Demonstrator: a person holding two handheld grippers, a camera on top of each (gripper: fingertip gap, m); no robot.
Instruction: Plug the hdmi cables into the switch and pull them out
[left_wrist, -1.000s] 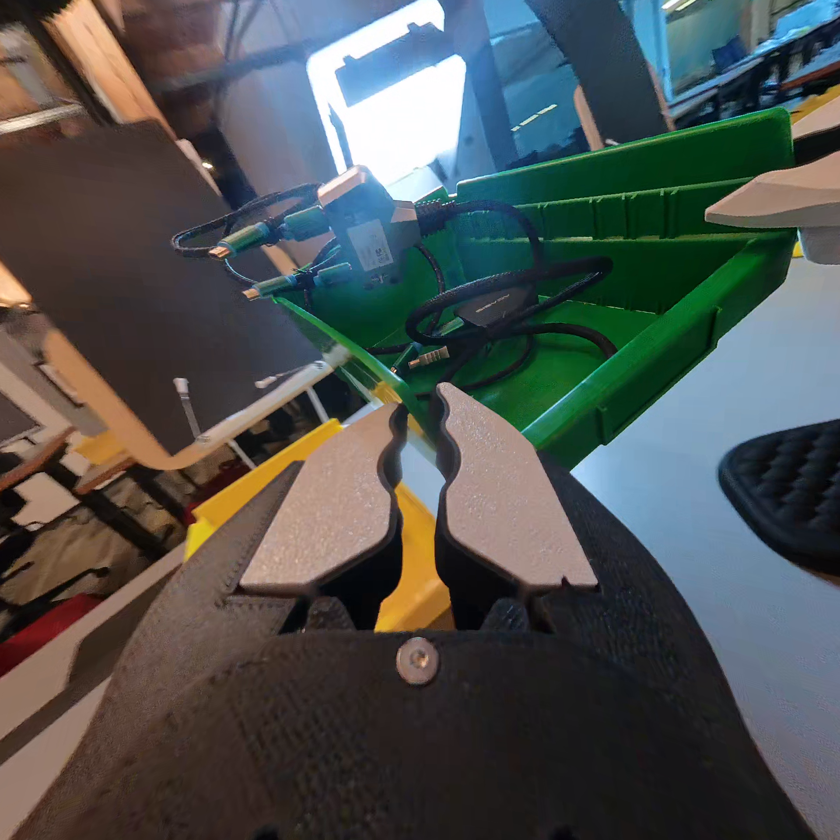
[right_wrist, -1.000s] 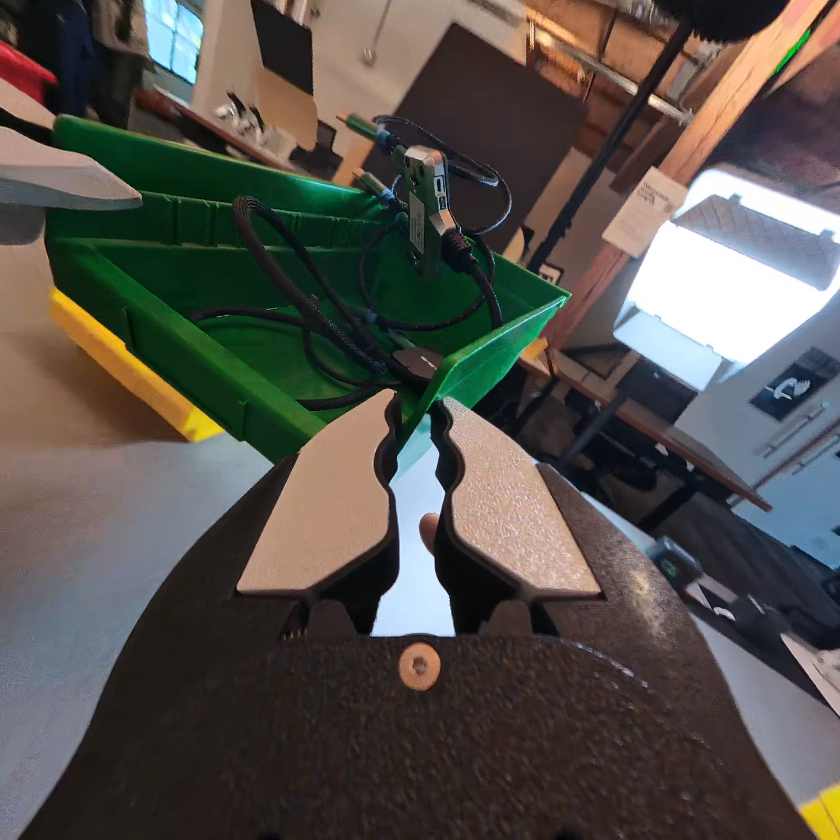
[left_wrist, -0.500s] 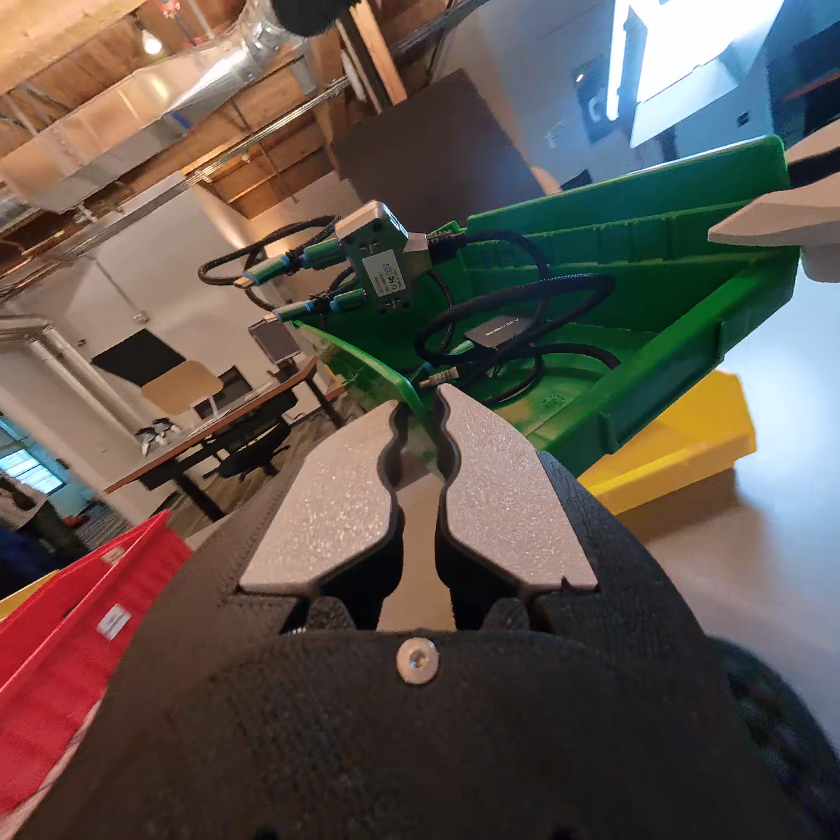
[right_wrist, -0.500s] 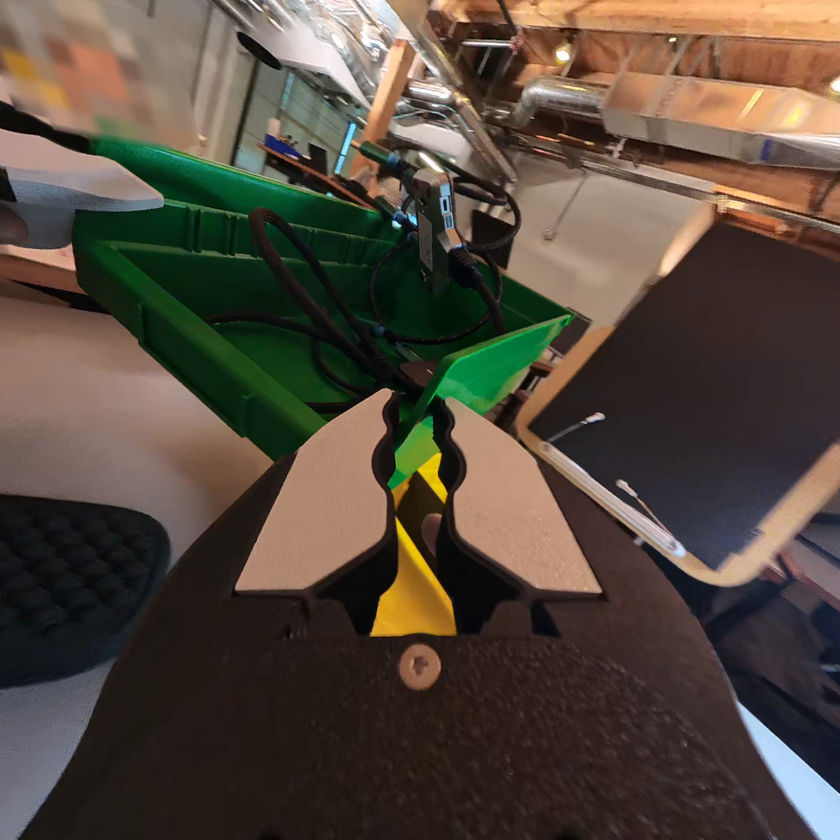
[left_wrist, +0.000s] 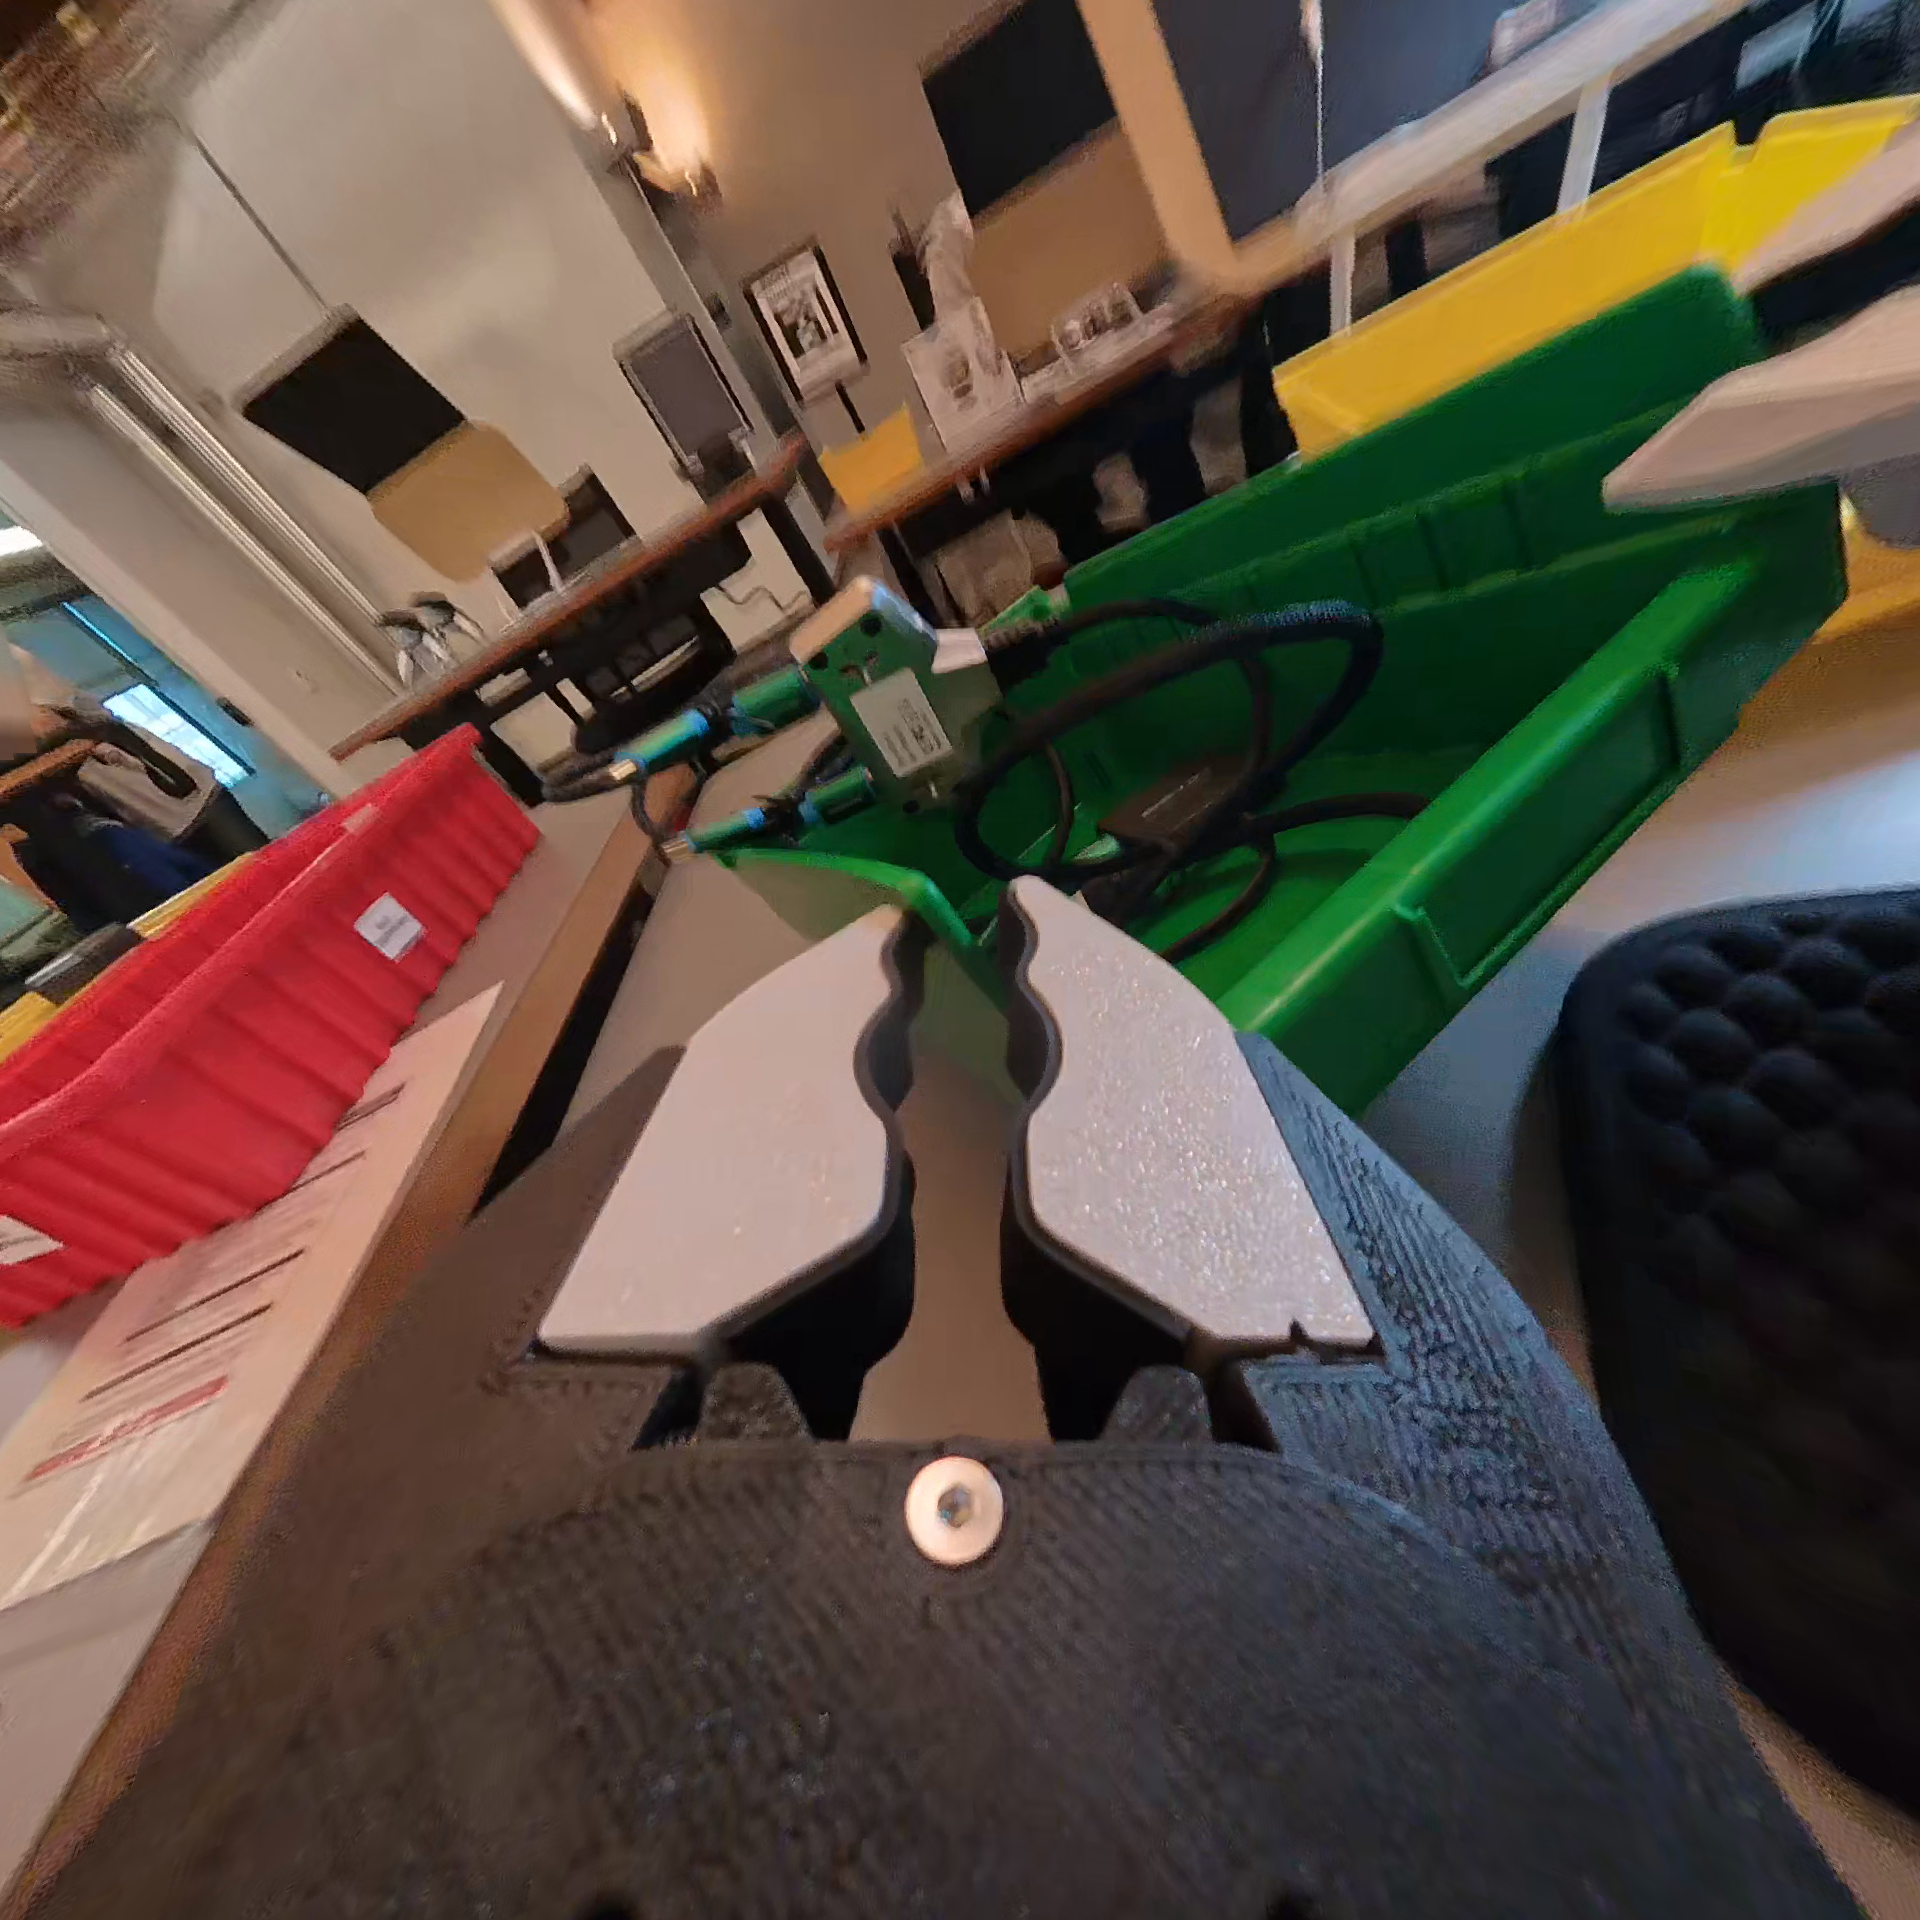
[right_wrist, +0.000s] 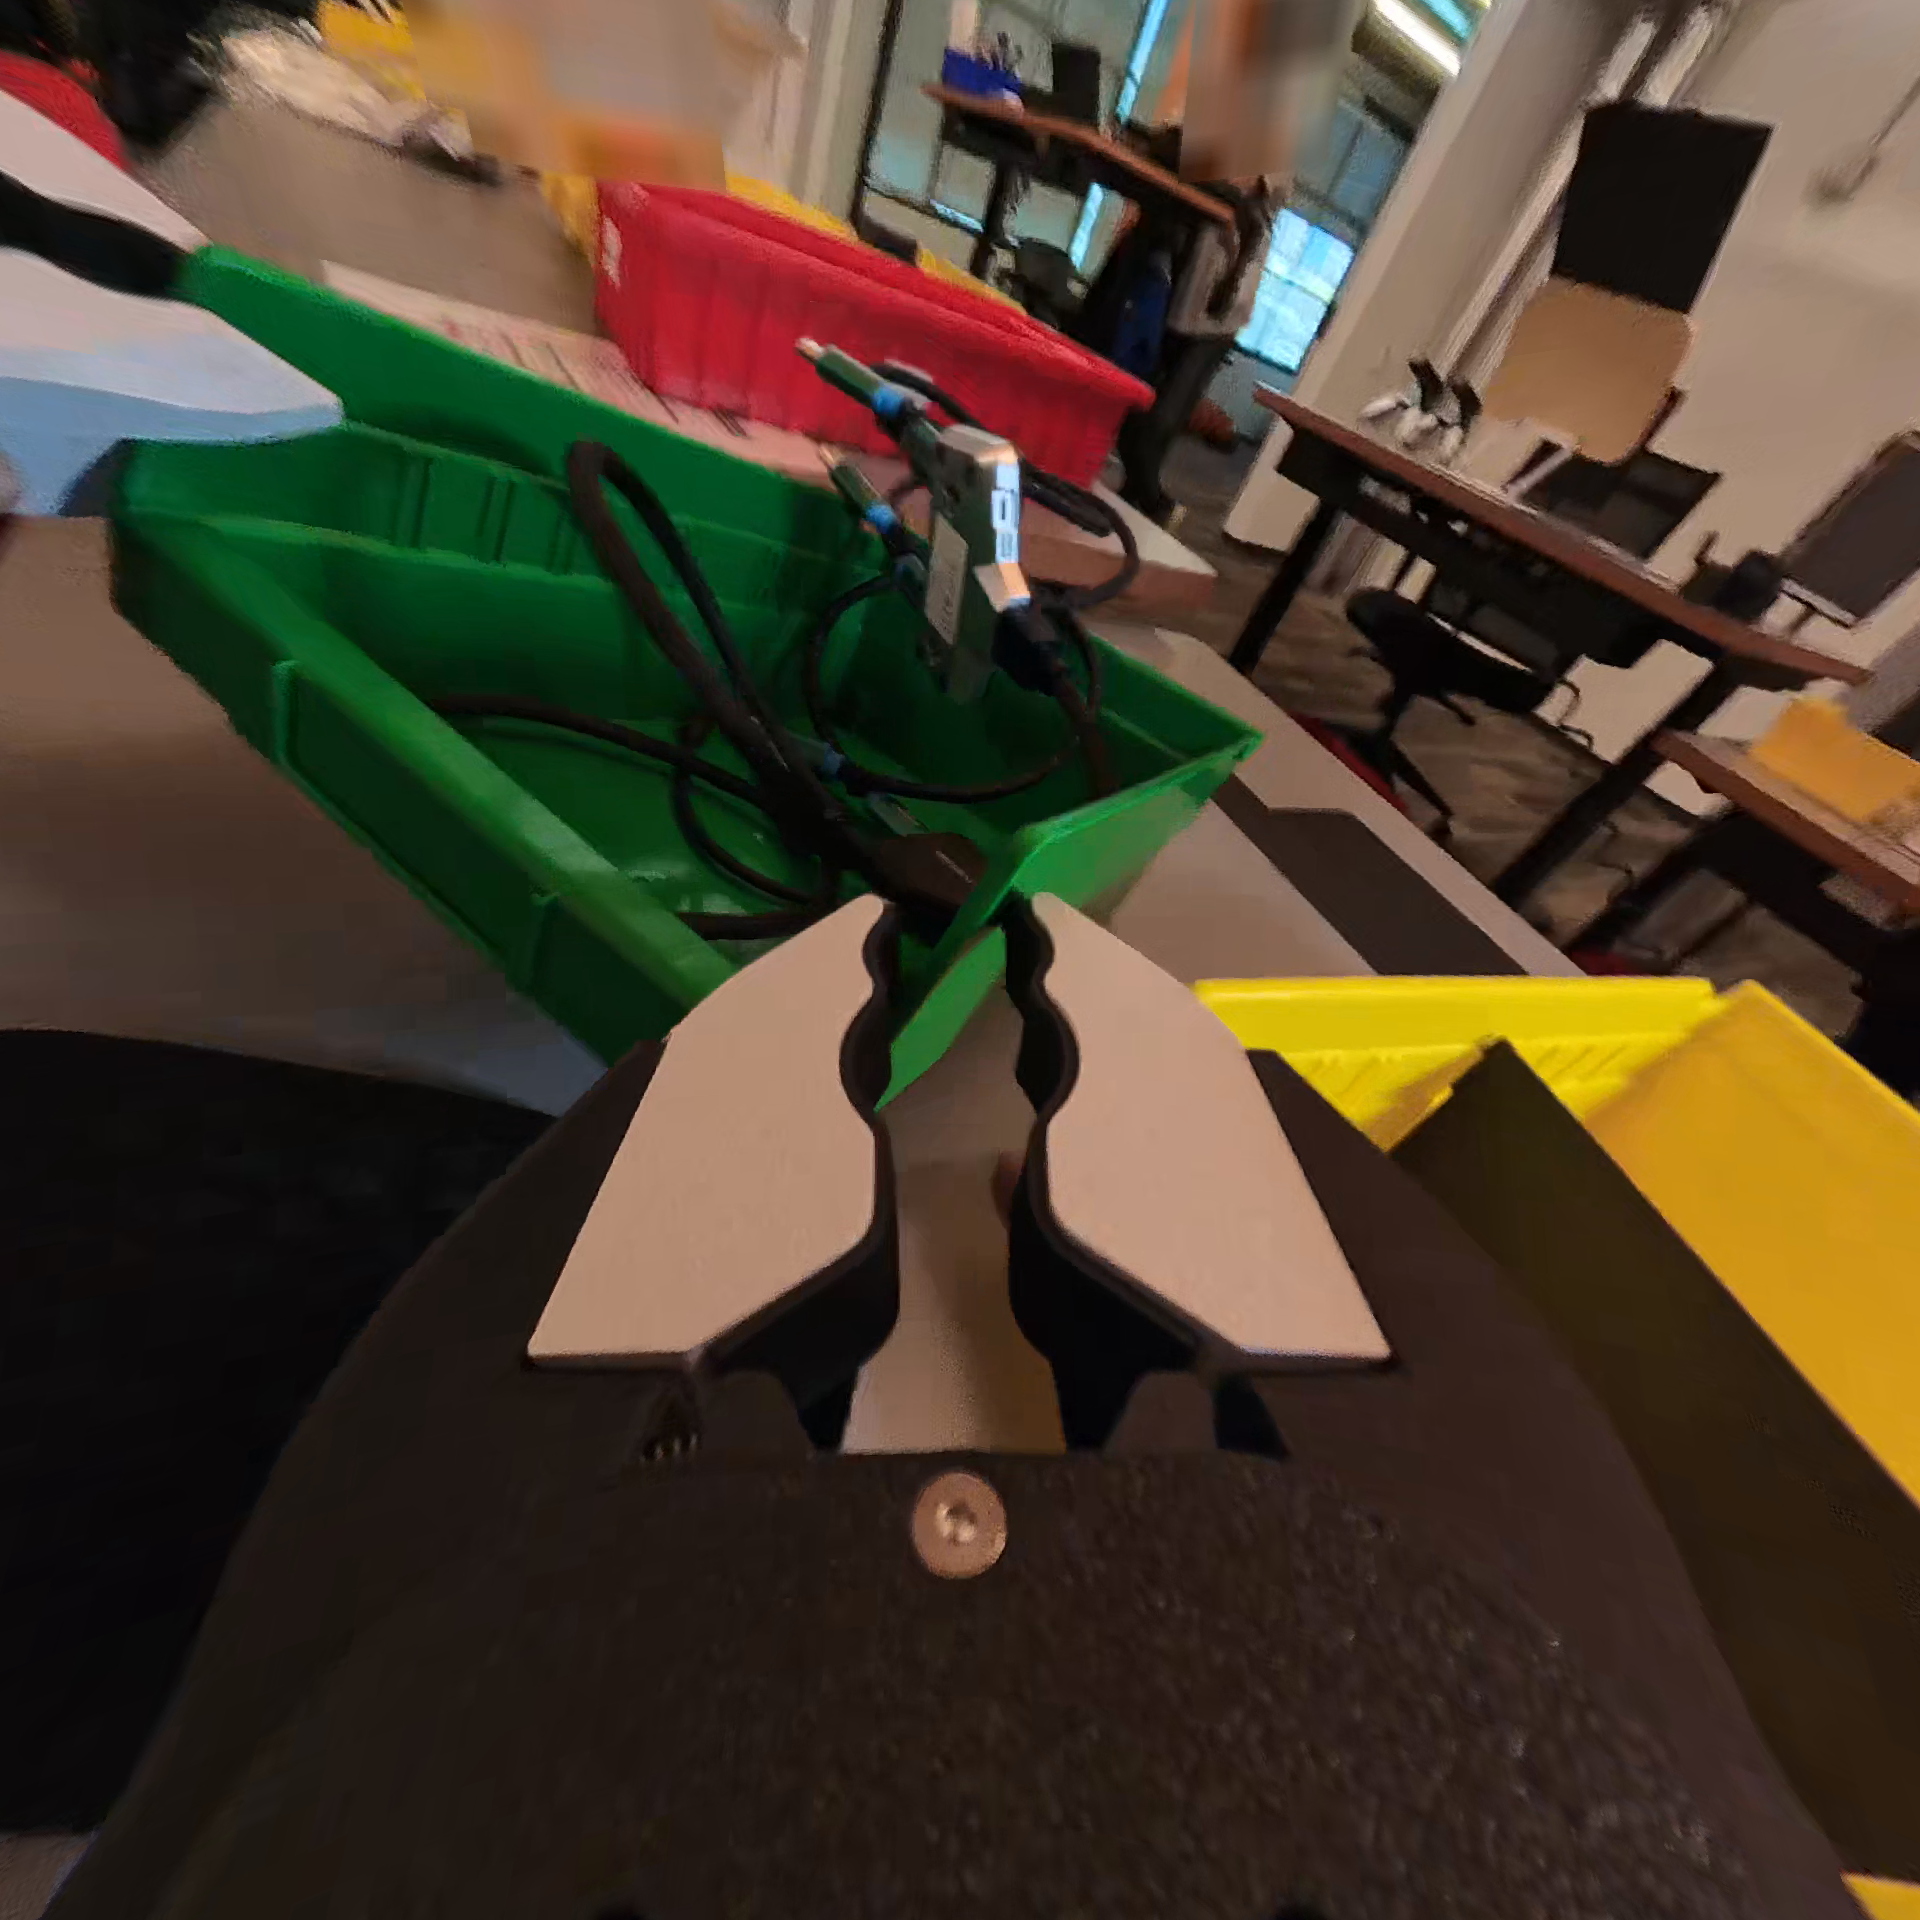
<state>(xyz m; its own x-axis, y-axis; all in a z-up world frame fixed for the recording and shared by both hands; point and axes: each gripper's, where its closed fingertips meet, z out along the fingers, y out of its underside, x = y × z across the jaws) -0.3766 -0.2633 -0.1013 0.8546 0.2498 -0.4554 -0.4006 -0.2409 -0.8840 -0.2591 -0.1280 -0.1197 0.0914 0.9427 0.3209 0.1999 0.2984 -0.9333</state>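
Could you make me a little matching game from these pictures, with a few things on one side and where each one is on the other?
Things:
1. grey box-shaped hdmi switch
2. green plastic bin
3. red ribbed plastic bin
4. yellow plastic bin

Places:
A. gripped at its front corners by both grippers
B. just right of the right gripper
C. far left in the left wrist view
D. propped up on cables over the green bin

Pairs: 1-D, 2-A, 3-C, 4-B

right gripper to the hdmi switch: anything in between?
Yes. In the right wrist view, the right gripper clamps the green bin's wall; beyond it lie coiled black cables, then the switch propped up above them.
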